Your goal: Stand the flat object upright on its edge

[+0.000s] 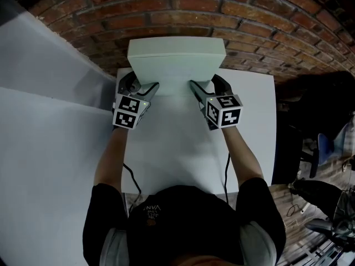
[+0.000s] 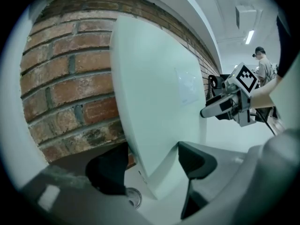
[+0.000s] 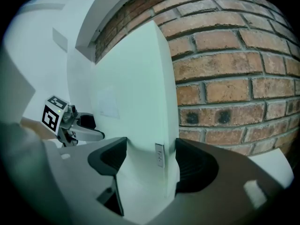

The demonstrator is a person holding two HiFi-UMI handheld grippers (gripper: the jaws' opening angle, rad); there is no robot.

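Left gripper [image 1: 142, 87] is at the bench's far-left area, with its jaws closed narrow on the lower left corner of the pale mint-white flat rectangular panel [image 1: 176, 57]. In the left gripper view one dark jaw sits behind the panel [image 2: 154, 88] on the wall side. The other jaw presses its front face, so the gripper [image 2: 152, 165] is clamping it.

The panel stands upright on its long edge at the far edge of the white bench top [image 1: 183, 148], just in front of the red brick wall [image 1: 249, 32]. Its broad face is towards the person. It is not clear whether the bottom edge touches the bench.

Right gripper [image 1: 206, 86] is at the panel's lower right corner. In the right gripper view its jaws [image 3: 152, 161] are closed narrow on the panel's side edge [image 3: 126, 93], with a small white label strip [image 3: 160, 154] between them. Both of the person's forearms reach forward over the bench.
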